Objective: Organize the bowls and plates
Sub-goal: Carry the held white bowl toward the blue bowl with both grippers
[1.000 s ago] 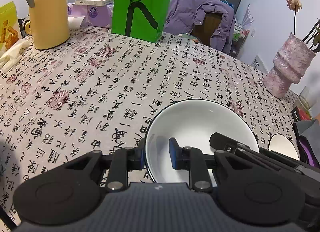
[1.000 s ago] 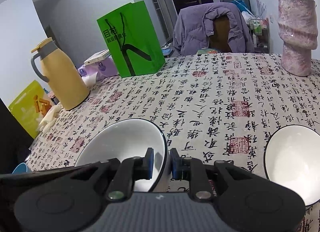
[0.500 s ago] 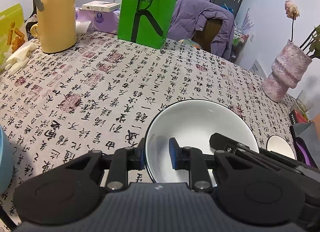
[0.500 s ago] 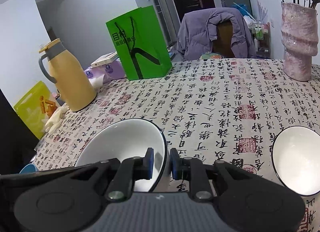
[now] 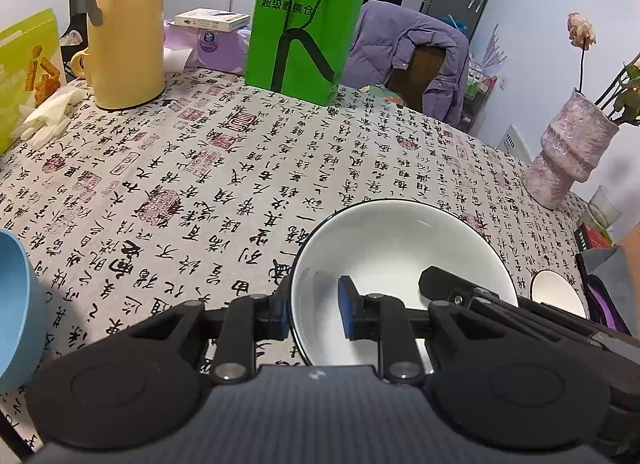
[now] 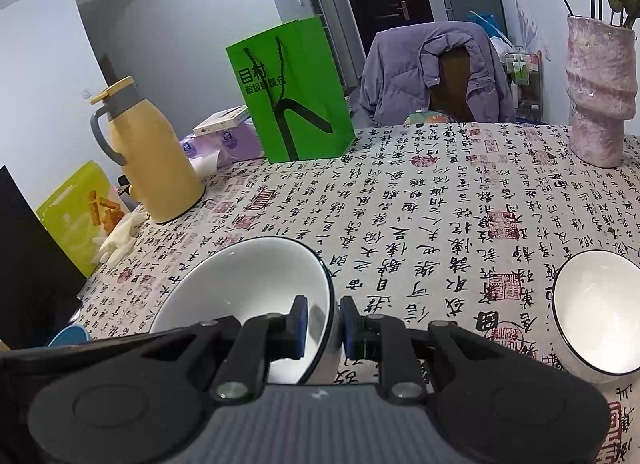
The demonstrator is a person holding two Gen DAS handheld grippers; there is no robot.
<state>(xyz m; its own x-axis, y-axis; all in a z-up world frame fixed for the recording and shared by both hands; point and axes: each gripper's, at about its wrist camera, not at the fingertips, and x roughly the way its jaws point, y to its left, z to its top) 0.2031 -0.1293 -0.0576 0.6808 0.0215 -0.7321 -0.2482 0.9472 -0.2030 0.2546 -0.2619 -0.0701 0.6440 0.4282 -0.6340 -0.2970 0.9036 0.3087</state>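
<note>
A large white bowl with a black rim (image 5: 400, 248) is carried between both grippers above the patterned tablecloth (image 5: 200, 183). My left gripper (image 5: 314, 304) is shut on its left rim, one pad inside and one outside. My right gripper (image 6: 323, 306) is shut on the right rim of the same bowl (image 6: 248, 280); its black body shows across the bowl in the left wrist view. A smaller white bowl (image 6: 596, 312) sits on the cloth to the right, also seen as a small white bowl (image 5: 558, 292). A blue bowl (image 5: 12, 304) stands at the left edge.
At the back of the table stand a yellow thermos jug (image 5: 124, 31), a green paper bag (image 5: 304, 23) and a pink vase (image 5: 568, 159). A chair draped with a purple jacket (image 5: 408, 55) is behind the table. A glass (image 5: 602, 207) stands by the vase.
Both grippers have lifted and drawn back with the large bowl still held. The blue bowl has come into the left wrist view, and the small white bowl has slid toward the right edge.
</note>
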